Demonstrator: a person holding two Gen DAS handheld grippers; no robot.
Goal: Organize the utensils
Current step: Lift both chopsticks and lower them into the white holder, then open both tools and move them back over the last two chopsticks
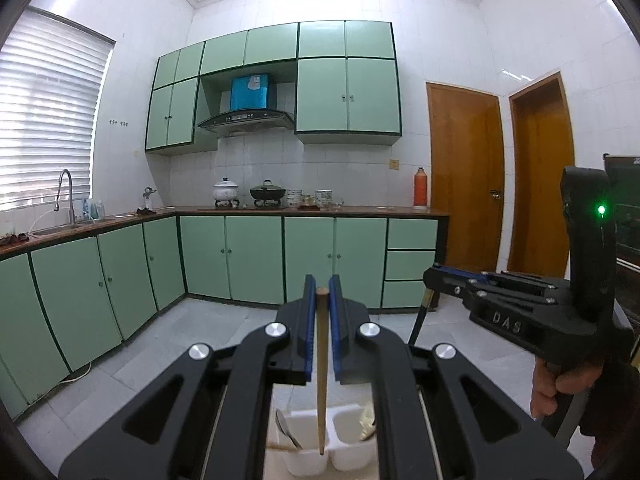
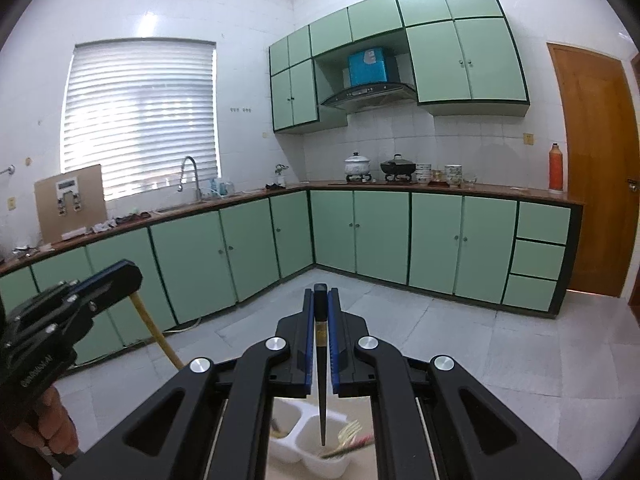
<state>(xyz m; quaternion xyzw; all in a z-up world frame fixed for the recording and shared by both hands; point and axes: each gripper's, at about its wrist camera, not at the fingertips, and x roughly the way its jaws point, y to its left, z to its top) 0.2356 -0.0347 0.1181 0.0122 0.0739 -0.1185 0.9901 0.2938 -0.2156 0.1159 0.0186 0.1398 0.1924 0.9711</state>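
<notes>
My left gripper [image 1: 322, 292] is shut on a wooden chopstick [image 1: 321, 380] that hangs tip down over the left compartment of a white utensil holder [image 1: 312, 462]. A metal spoon [image 1: 285, 430] stands in that compartment. My right gripper [image 2: 321, 292] is shut on a black chopstick [image 2: 322, 392] that hangs tip down over the same white holder [image 2: 298, 458], where a pale fork [image 2: 350, 430] lies in the right compartment. The right gripper also shows in the left wrist view [image 1: 434, 276], the left gripper in the right wrist view [image 2: 128, 276].
Green kitchen cabinets [image 1: 256, 256] run along the walls with a worktop holding pots [image 1: 267, 192], bowls and an orange flask [image 1: 420, 187]. A sink with tap [image 1: 66, 196] is at the left. Wooden doors [image 1: 464, 176] stand at the right. Grey tiled floor [image 2: 480, 352] lies below.
</notes>
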